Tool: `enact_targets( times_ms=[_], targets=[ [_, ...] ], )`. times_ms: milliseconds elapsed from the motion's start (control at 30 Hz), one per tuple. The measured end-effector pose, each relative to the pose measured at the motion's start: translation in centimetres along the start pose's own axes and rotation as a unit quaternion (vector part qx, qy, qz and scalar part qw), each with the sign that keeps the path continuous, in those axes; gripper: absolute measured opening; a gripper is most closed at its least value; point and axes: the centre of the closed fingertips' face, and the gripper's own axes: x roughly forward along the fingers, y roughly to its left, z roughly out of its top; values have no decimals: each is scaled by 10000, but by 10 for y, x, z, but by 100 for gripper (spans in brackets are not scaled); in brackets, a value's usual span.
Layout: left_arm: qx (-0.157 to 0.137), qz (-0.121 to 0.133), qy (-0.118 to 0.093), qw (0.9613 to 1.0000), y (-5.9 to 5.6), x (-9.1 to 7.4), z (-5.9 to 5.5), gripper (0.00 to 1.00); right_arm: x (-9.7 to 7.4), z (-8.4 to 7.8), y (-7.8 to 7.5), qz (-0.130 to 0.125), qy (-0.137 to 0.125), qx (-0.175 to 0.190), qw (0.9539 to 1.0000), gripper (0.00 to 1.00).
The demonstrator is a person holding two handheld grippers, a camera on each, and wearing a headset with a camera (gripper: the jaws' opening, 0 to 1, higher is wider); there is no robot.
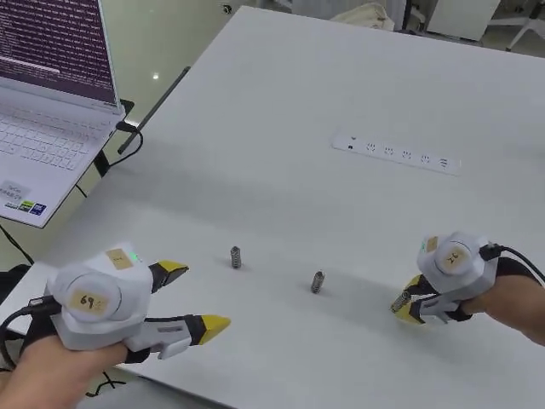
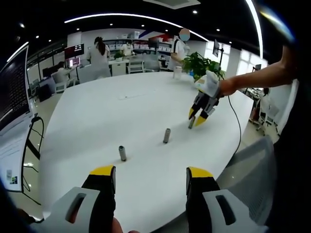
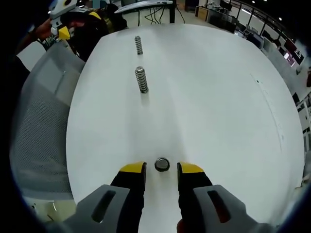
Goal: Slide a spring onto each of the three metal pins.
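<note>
Two springs stand upright on pins on the white table: one spring at the left and a middle spring. A third spring stands at the right. My right gripper hovers over it with its yellow tips either side, a small gap at each. My left gripper is wide open near the table's front edge, short of the left spring, with nothing in it.
An open laptop sits on a stand at the far left with cables beside it. A white power strip lies at the back right. The table's front edge runs just below both grippers. People and desks stand far behind.
</note>
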Motion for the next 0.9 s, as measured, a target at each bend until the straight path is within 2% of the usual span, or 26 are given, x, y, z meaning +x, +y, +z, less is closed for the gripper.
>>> enact_targets(
  times_ms=[233,367,433,700,900],
  targets=[
    [24,-32,-46,10000,-3,1,4,54,-13,-4,-5,-382,-224,209,9988,33],
    [30,-29,-61,10000,-4,1,4,54,-22,-3,-6,-637,-497,553,9952,34],
    [8,-7,-79,10000,-3,1,4,54,-25,-6,-6,-772,-553,625,9935,34],
    [32,1,-107,9999,-5,-1,2,54,-30,-13,14,-947,-815,895,9881,36],
    [47,25,-104,9999,-4,-6,0,54,-37,-13,26,-1095,-1121,1250,9797,37]
  ],
)
